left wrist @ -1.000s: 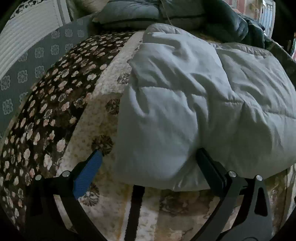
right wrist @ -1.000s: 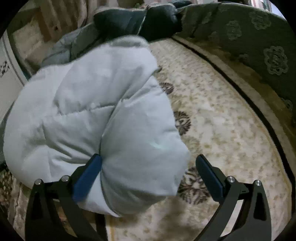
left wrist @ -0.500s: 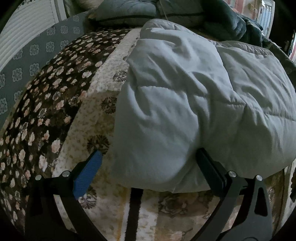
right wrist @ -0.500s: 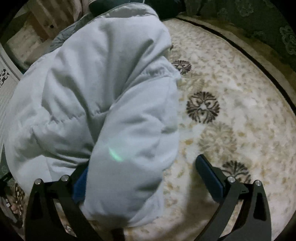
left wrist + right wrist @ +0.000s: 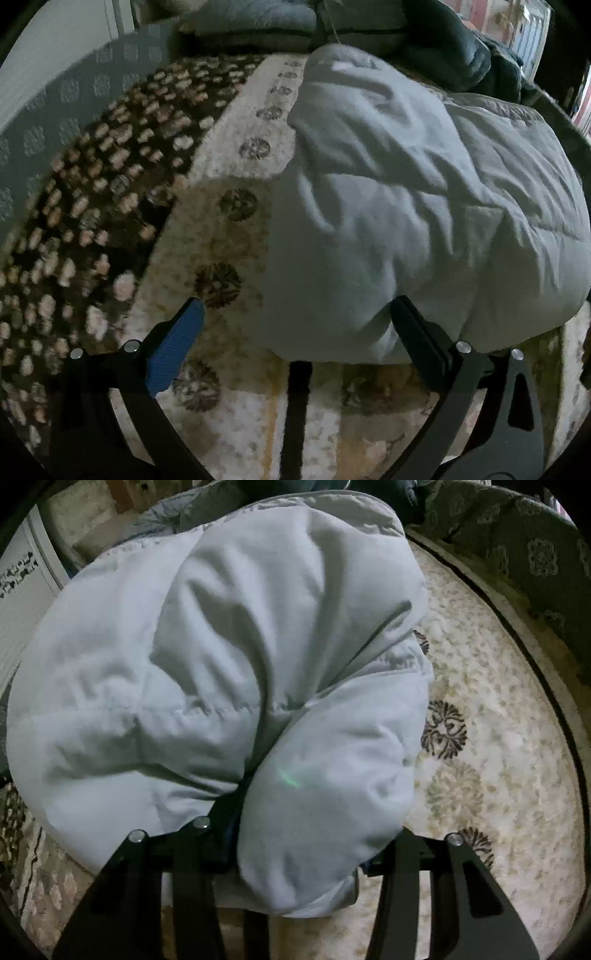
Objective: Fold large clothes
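Observation:
A pale grey-blue puffer jacket (image 5: 406, 203) lies bunched on a beige patterned rug (image 5: 236, 177). My left gripper (image 5: 297, 302) is open at the jacket's near edge. Its blue-padded finger (image 5: 173, 347) stands clear over the rug, and the other finger (image 5: 417, 332) touches the jacket's underside. In the right wrist view the jacket (image 5: 221, 664) fills most of the frame. My right gripper (image 5: 314, 819) is closing its jaws on a thick padded fold (image 5: 325, 794), which bulges between them and hides both pads.
A brown flowered blanket (image 5: 85, 221) covers the left side, with a grey patterned border (image 5: 74, 92) beyond it. Dark folded clothes (image 5: 424, 40) are piled at the back. A green patterned edge (image 5: 535, 561) runs along the right of the rug (image 5: 498, 720).
The right gripper's jaws have gone from wide apart to narrowed onto the jacket's fold, after pushing in over it. The left gripper has slid a little along the jacket's edge, still open.

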Available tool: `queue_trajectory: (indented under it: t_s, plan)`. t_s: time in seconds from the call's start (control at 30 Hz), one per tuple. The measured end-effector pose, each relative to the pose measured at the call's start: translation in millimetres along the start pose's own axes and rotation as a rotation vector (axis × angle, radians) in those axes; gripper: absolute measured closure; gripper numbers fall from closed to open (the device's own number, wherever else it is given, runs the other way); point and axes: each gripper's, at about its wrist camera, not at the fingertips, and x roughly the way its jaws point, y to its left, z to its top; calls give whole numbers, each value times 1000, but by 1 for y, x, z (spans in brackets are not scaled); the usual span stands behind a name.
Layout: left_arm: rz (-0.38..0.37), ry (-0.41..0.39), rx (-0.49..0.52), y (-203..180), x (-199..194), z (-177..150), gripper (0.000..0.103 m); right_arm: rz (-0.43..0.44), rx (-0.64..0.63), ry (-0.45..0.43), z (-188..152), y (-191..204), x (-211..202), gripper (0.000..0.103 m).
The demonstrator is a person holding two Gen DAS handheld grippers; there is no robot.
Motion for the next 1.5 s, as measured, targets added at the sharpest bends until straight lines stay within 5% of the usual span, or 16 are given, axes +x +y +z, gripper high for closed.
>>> queue_trajectory:
  t_s: [0.33,0.53,0.6,0.67,0.97,1.23,1.5]
  plan:
    - [-197,122,-3,10,74,10,3,-19,-7,17,1,2,-6,56]
    - [-160,97,39,-4,82,20,3,-11,12,23,10,-5,-1,56]
    - [-188,98,32,-1,80,20,9,3,26,22,11,-12,1,53]
    - [-257,112,23,-1,77,22,37,20,45,19,12,-16,1,53]
    - [-157,120,78,-14,68,38,49,79,79,11,15,-33,4,56]
    - [-59,116,115,-30,59,48,60,22,22,-51,12,-25,-10,70]
    - [16,17,136,-69,7,42,71,-47,-91,-256,18,0,-77,81]
